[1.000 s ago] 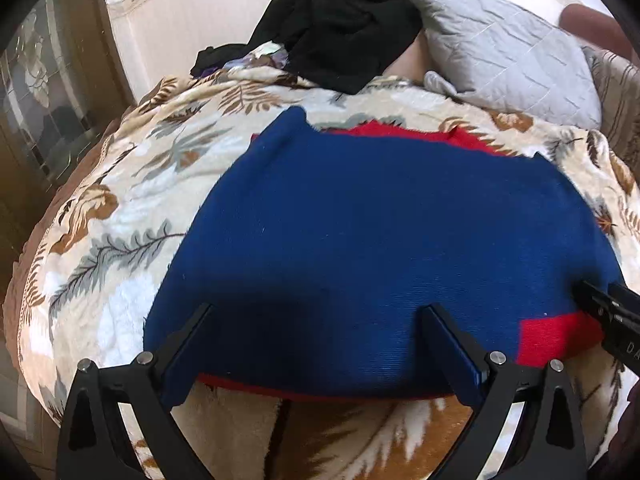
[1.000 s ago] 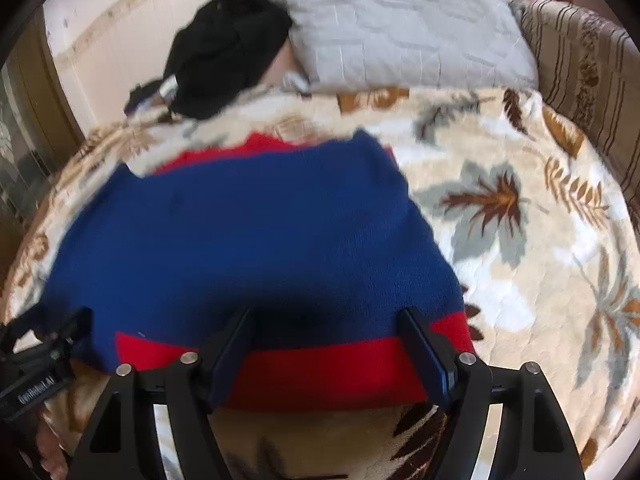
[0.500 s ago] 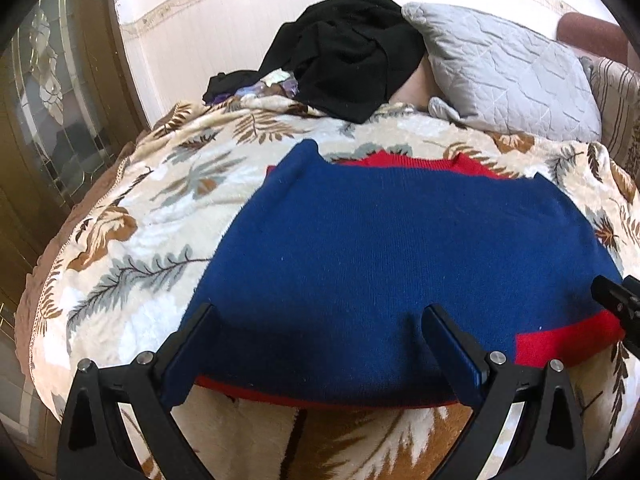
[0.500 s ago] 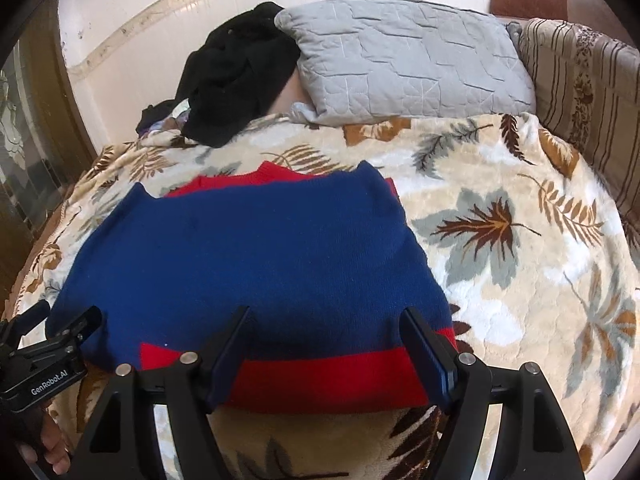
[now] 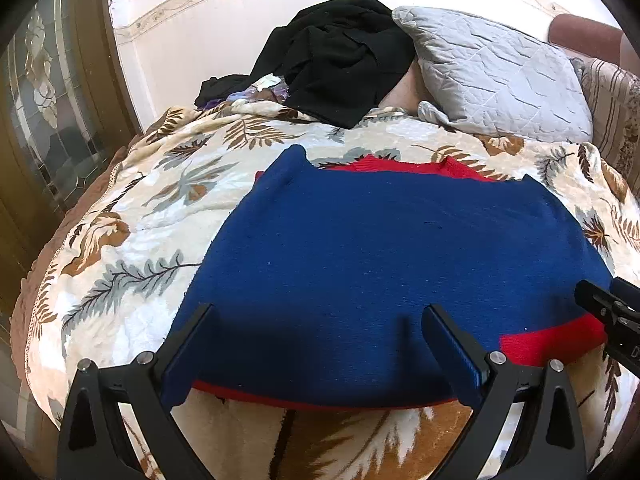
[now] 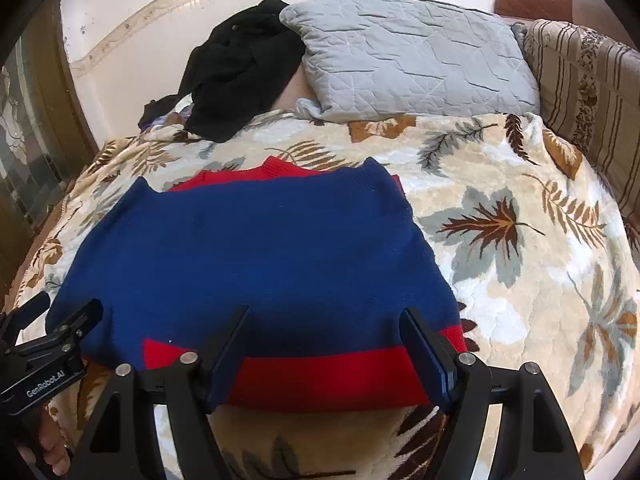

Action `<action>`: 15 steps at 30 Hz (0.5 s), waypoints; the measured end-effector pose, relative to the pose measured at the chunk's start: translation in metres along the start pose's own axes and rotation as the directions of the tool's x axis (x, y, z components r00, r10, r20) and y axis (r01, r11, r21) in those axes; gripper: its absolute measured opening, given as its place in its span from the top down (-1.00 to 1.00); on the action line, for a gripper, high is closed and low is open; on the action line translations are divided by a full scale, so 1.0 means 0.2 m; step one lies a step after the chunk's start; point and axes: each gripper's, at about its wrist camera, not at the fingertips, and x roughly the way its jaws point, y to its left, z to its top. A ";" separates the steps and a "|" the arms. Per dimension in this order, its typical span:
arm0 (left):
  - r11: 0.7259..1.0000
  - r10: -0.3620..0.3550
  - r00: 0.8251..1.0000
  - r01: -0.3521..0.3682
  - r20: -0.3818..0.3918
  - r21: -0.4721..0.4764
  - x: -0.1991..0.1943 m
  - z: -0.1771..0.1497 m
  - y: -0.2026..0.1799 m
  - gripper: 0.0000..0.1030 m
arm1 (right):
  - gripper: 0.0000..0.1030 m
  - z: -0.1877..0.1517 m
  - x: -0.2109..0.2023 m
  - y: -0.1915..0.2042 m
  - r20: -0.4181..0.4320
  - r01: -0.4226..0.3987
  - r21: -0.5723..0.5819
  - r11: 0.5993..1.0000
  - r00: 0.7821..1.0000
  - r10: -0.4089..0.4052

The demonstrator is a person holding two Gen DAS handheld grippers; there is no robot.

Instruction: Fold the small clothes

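Note:
A blue knit sweater with red trim (image 5: 384, 248) lies folded flat on the leaf-patterned blanket (image 5: 132, 232); it also shows in the right wrist view (image 6: 256, 252). My left gripper (image 5: 320, 324) is open and empty, just above the sweater's near left hem. My right gripper (image 6: 326, 328) is open and empty, above the near right hem with its red band (image 6: 320, 376). The right gripper's tips show at the right edge of the left wrist view (image 5: 608, 312). The left gripper shows at the left edge of the right wrist view (image 6: 52, 340).
A heap of black clothes (image 5: 340, 64) and a grey quilted pillow (image 5: 496, 76) lie at the bed's far end against the wall. A striped cushion (image 6: 592, 92) stands at the right. A glass-panelled door (image 5: 44, 104) is at the left.
Both grippers have drawn back and up from the sweater, so more of the bed and wall shows. Both stay open.

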 end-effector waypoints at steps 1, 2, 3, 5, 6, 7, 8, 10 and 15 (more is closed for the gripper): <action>1.000 -0.002 1.000 0.002 0.001 0.002 0.00 0.00 0.00 -0.95 | -0.53 0.00 0.00 0.00 -0.001 0.002 -0.001 1.000 1.000 -0.002; 1.000 -0.004 1.000 0.004 0.002 0.004 0.00 0.00 -0.01 -0.95 | -0.53 0.00 0.00 0.00 -0.001 0.001 -0.001 1.000 1.000 -0.001; 1.000 -0.003 1.000 0.003 0.002 0.006 0.00 0.00 -0.01 -0.95 | -0.53 0.00 -0.01 0.00 0.002 0.000 -0.002 1.000 1.000 0.000; 1.000 -0.005 1.000 0.005 0.001 0.009 0.00 0.00 -0.01 -0.95 | -0.53 0.00 -0.01 0.01 0.009 0.005 -0.008 1.000 1.000 -0.005; 1.000 -0.007 1.000 0.007 0.000 0.009 0.00 0.00 -0.01 -0.95 | -0.53 0.00 -0.01 0.01 0.011 0.007 -0.010 1.000 1.000 -0.006; 1.000 -0.007 1.000 0.007 0.000 0.009 0.00 0.00 -0.02 -0.95 | -0.53 0.00 -0.02 0.01 0.013 0.006 -0.012 1.000 1.000 -0.006; 1.000 -0.006 1.000 0.006 0.000 0.010 0.00 0.00 -0.02 -0.95 | -0.53 0.00 -0.02 0.01 0.013 0.005 -0.013 1.000 1.000 -0.005; 1.000 -0.005 1.000 0.005 -0.001 0.011 0.00 0.00 -0.02 -0.95 | -0.53 0.00 -0.02 0.01 0.016 0.008 -0.017 1.000 1.000 -0.007; 1.000 -0.004 1.000 0.004 -0.003 0.015 0.00 0.00 -0.02 -0.95 | -0.53 0.01 -0.03 0.01 0.023 0.011 -0.021 1.000 1.000 -0.011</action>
